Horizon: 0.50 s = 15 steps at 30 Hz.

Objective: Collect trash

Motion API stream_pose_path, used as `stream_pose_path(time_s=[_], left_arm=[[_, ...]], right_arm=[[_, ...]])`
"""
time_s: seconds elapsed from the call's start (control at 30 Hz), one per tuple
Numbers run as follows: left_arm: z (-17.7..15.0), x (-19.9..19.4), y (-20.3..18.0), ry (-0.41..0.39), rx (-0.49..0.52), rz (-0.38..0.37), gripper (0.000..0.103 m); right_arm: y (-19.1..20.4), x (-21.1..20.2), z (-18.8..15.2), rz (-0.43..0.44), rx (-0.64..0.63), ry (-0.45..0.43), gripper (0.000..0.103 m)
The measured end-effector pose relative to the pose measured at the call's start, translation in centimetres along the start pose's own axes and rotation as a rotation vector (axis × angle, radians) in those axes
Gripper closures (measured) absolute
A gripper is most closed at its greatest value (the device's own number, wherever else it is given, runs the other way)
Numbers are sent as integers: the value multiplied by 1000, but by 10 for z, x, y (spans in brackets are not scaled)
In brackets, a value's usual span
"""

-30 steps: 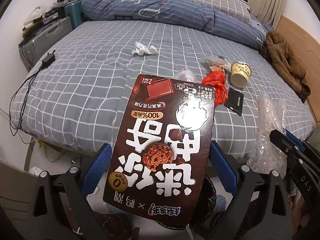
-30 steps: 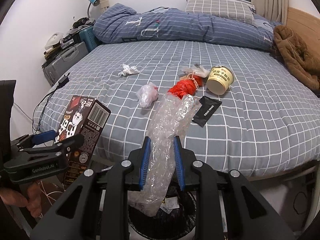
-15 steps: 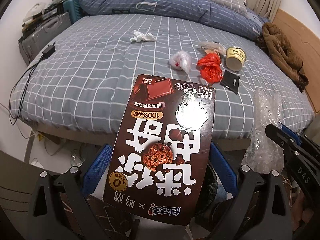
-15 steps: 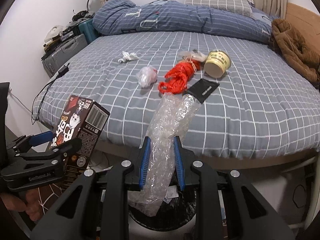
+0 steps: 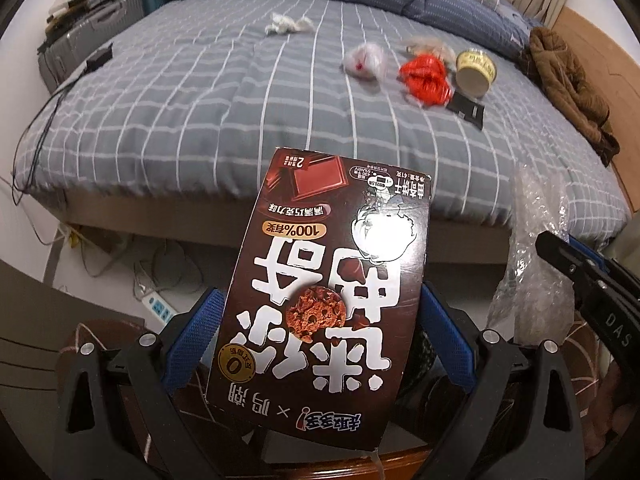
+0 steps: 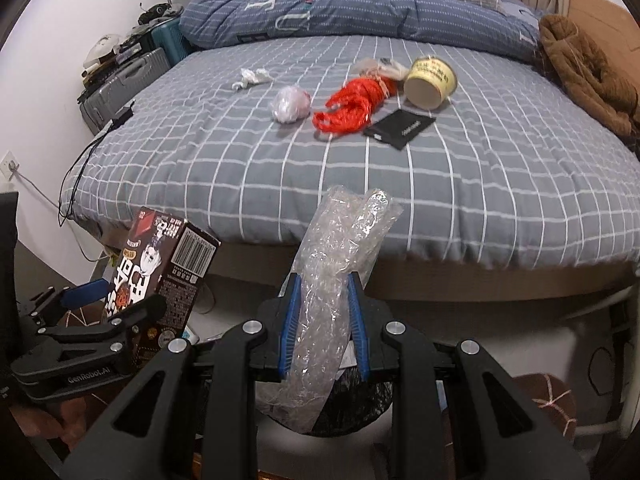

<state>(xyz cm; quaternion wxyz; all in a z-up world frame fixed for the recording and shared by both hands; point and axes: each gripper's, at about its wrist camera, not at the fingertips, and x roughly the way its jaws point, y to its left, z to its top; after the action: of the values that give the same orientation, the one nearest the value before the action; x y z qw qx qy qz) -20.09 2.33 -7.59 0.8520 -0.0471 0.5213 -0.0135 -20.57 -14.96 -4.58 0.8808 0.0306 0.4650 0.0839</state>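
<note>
Left wrist view: the left gripper (image 5: 320,332) is clamped across a brown chocolate biscuit box (image 5: 326,300). Compared with a second ago the bed (image 5: 224,112) sits higher and farther, so the box has come down toward the floor, probably for dropping.

Right wrist view: the right gripper (image 6: 323,316) pinches a roll of bubble wrap (image 6: 332,288), jaws narrowly apart, likewise lowered. Only here does the black-lined bin (image 6: 352,408) show, directly beneath the wrap. A red net bag (image 6: 354,108) and paper cup (image 6: 430,82) remain on the bed.
</note>
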Motion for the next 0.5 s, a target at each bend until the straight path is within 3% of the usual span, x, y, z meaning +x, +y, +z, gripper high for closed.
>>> stream_pose_path(time_s=[0.5], left_arm=[[-32, 56, 1, 115, 3, 6, 9]], right_arm=[[-6, 58, -41, 2, 28, 128, 80]])
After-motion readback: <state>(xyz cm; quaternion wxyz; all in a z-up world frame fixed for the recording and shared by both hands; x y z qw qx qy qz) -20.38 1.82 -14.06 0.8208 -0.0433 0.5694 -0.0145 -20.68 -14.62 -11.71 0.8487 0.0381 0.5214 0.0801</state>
